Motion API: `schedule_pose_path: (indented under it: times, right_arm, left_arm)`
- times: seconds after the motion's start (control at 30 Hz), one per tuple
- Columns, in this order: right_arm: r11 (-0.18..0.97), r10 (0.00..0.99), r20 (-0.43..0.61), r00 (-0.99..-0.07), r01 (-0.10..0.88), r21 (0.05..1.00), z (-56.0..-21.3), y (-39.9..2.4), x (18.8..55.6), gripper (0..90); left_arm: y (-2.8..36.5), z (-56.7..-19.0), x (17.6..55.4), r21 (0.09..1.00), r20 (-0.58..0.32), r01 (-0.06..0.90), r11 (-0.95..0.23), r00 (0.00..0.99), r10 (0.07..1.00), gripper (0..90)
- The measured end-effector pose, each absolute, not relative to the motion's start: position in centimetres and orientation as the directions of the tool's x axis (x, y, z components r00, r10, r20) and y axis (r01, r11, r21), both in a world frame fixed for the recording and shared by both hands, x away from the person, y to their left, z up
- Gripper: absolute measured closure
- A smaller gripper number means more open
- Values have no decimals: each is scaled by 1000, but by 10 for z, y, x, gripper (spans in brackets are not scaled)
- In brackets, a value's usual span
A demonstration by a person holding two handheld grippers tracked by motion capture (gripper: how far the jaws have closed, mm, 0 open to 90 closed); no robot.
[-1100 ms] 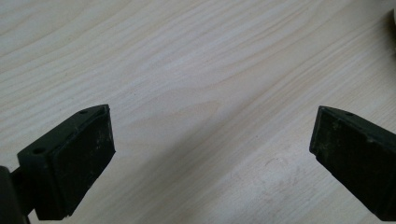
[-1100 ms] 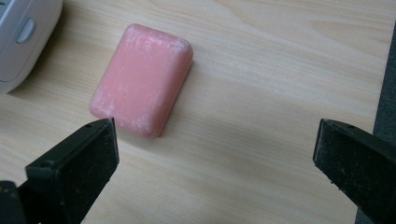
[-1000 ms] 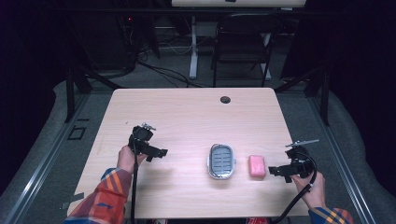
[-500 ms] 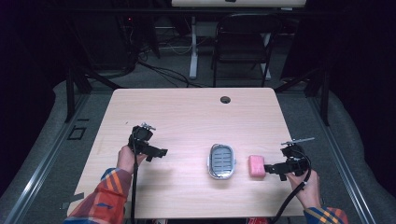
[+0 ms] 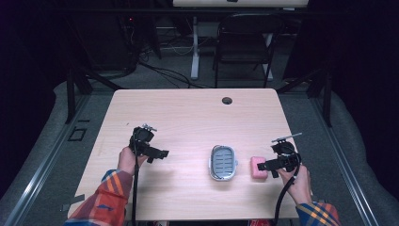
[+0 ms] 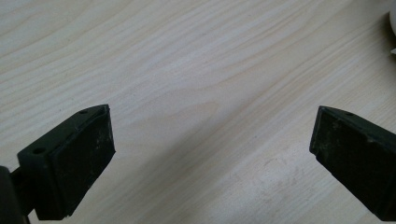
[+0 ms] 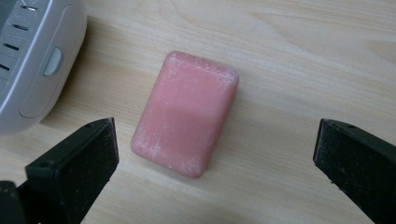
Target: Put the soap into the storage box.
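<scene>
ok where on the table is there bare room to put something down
The far half of the table is bare up to the small round hole. Bare wood also lies between the left hand-held gripper and the soap dish. It is crowded at the near right: dish, pink soap and right hand-held gripper.

The table (image 5: 188, 113) is pale matt wood grain. The soap bar (image 7: 186, 113) looks pink, matt, chalky-dusted. The soap dish (image 7: 28, 60) appears smooth grey plastic. Jaw pads look rough, black, scuffed.
</scene>
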State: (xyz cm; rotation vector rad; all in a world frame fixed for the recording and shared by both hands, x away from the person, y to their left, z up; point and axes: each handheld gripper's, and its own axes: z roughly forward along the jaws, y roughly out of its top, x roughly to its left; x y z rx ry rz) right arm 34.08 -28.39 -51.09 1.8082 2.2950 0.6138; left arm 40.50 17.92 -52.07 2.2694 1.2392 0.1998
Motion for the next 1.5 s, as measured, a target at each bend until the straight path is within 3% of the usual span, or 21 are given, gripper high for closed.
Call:
schedule_pose_path:
  times: [0.63, 0.93, 1.13, 1.5]
  right_arm:
    - [163, 966, 137, -220, 928, 336, -518, -270, 361, 0]
    - [200, 962, 127, -243, 938, 282, -522, -266, 368, 3]
    - [189, 969, 107, -225, 943, 274, -526, -260, 371, 106]
    - [185, 972, 103, -213, 955, 231, -532, -253, 377, 154]
  left_arm:
    - [179, -521, 405, 522, -137, 741, -424, 563, 815, 0]
    - [178, -522, 405, 519, -134, 741, -426, 563, 816, 0]
    - [178, -521, 405, 515, -136, 742, -428, 564, 815, 0]
    - [178, -522, 405, 512, -137, 744, -429, 564, 814, 0]
